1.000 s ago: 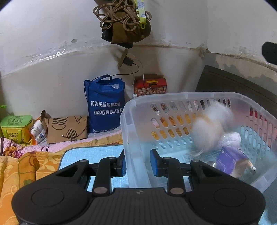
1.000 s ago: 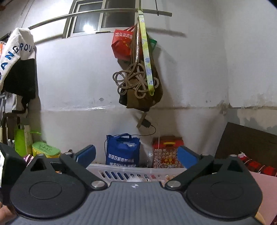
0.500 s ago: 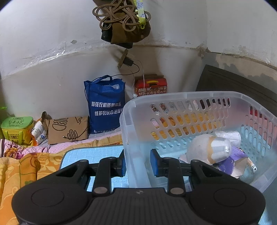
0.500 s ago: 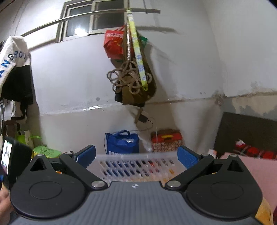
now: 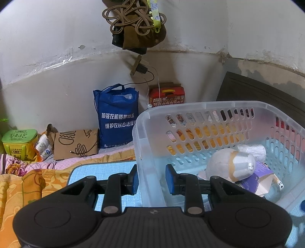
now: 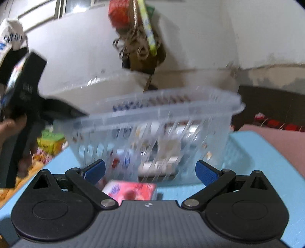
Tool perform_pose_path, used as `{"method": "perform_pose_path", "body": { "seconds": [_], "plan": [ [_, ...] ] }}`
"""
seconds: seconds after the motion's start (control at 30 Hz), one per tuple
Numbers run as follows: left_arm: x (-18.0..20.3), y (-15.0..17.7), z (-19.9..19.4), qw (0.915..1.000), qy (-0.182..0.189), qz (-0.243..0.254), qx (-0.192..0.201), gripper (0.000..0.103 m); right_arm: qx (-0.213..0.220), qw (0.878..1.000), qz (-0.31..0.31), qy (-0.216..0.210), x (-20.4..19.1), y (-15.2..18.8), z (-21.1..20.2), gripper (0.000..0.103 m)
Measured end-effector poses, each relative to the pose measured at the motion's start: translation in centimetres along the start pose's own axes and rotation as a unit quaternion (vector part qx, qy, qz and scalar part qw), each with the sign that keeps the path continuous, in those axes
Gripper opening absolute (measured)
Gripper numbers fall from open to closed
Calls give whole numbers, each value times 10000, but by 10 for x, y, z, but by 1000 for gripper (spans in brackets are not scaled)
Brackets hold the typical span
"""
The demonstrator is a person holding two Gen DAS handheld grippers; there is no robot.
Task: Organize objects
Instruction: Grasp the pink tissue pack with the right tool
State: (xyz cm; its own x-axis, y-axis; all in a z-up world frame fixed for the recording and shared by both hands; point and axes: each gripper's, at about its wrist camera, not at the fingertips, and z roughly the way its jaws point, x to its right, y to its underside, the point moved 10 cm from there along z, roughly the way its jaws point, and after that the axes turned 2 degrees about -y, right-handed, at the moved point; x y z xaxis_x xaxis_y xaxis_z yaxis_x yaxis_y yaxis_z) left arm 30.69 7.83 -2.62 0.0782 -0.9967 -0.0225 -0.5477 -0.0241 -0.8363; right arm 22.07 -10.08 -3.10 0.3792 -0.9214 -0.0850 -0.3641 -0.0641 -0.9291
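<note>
**Left gripper on the basket wall, right gripper spread above a red packet**

While the left gripper [image 5: 150,178] pinches the near wall of the plastic basket [image 5: 209,106], the basket stands on a light blue mat [image 5: 106,171] that covers part of a bed with orange and flowered sheets [image 5: 24,183]. One blue pad is outside the wall and the other inside, and both seem to press on it. Behind the mat, against the white wall, stand a blue bag [image 5: 117,116], a brown paper bag [image 5: 76,144], a red box [image 5: 166,96] and a green tin [image 5: 19,141]. Above them a bundle of cord [image 5: 133,17] hangs on the wall.

Inside the basket lies a round white soft toy [image 5: 228,167], on top of a purple box [image 5: 261,176]. A white roll [image 5: 251,150] lies behind the toy, close to the far wall.

In the right wrist view, which is blurred, the right gripper [image 6: 150,171] has its jaws spread wide and nothing is between the pads. Just below and between them a red and pink packet [image 6: 133,191] lies on the mat, in front of the basket and not touching it. At the left edge of this view a hand [image 6: 11,129] holds the black handle of the other gripper.
</note>
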Motion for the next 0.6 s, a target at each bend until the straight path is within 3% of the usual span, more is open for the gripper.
{"method": "perform_pose_path", "body": {
  "seconds": [0.27, 0.6],
  "plan": [
    [0, -1, 0, 10000, -2, -2, -8, 33, -674, 9965, -469, -129, -20, 21, 19, 103],
    [-1, -1, 1, 10000, -3, 1, -11, 33, -1381, 9886, -494, -343, -33, 40, 36, 101]
  ]
}}
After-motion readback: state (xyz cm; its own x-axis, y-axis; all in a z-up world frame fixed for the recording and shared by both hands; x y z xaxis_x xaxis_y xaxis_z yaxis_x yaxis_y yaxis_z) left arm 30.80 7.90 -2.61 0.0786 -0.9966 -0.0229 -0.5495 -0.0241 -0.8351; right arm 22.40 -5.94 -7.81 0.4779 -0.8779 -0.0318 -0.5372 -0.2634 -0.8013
